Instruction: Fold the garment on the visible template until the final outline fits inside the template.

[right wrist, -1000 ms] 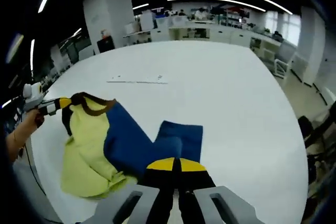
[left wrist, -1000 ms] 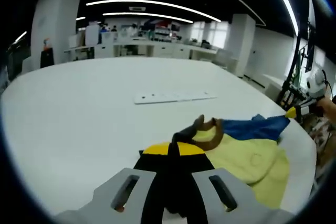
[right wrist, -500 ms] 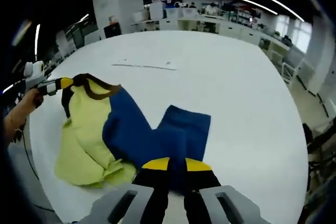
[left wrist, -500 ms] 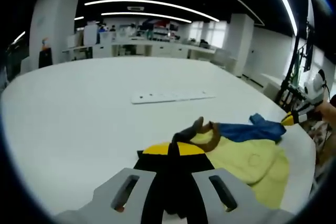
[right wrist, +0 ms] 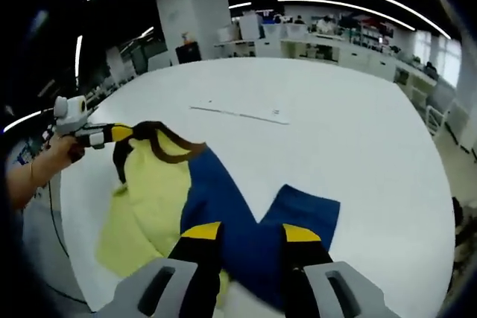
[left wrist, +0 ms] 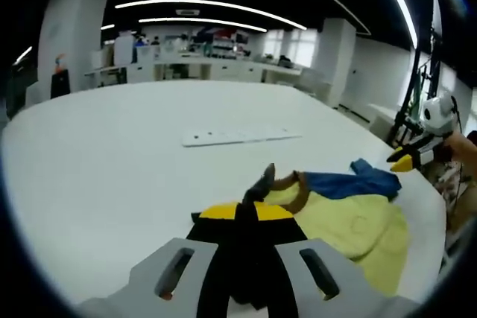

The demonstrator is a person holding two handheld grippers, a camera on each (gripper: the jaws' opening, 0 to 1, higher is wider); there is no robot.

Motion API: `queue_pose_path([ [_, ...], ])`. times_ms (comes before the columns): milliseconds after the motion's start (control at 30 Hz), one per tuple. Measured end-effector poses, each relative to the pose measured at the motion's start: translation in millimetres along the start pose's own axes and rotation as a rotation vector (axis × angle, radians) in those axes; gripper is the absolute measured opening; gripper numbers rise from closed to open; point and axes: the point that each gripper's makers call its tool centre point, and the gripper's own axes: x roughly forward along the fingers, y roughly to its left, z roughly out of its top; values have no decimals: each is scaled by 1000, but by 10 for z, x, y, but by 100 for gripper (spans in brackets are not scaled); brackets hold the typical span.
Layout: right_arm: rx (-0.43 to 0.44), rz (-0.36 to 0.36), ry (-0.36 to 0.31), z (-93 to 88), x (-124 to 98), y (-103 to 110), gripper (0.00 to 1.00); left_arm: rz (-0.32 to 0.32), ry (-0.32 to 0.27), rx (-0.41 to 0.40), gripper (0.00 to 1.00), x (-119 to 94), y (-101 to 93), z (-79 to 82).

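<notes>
left gripper (left wrist: pixel 252 212) clamping brown collar (left wrist: pixel 289 188) of garment (right wrist: pixel 182 202), which is lying crumpled on white table (right wrist: pixel 358 132) toward 7 o'clock. right gripper (right wrist: pixel 252 233) hovering over blue sleeve (right wrist: pixel 298 217), jaws apart, gripping nothing. judging: mid-fold; next, regrip sleeve, fold inward.

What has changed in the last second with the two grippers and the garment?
The right gripper has opened: its jaws were shut on the blue part of the garment and now stand apart, with that part let go and lying flat on the white table. The left gripper stays shut on the garment's brown collar. The white strip has not moved.
</notes>
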Motion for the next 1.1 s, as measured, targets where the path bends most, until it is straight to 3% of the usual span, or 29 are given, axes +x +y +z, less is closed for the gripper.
queue_pose_path([
  [233,-10,79,-1,99,197,160,30,-6,20,25,10,-4,18,-52],
  [400,-20,107,4,133,345,195,30,36,58,73,17,-14,102,-131],
  [667,-33,154,5,182,629,225,24,45,64,56,9,-20,142,-153],
  [900,-55,143,67,79,823,159,17,42,54,48,1,-31,158,-127],
  [1100,-60,131,113,-19,844,133,2,58,48,51,0,-61,170,-106],
])
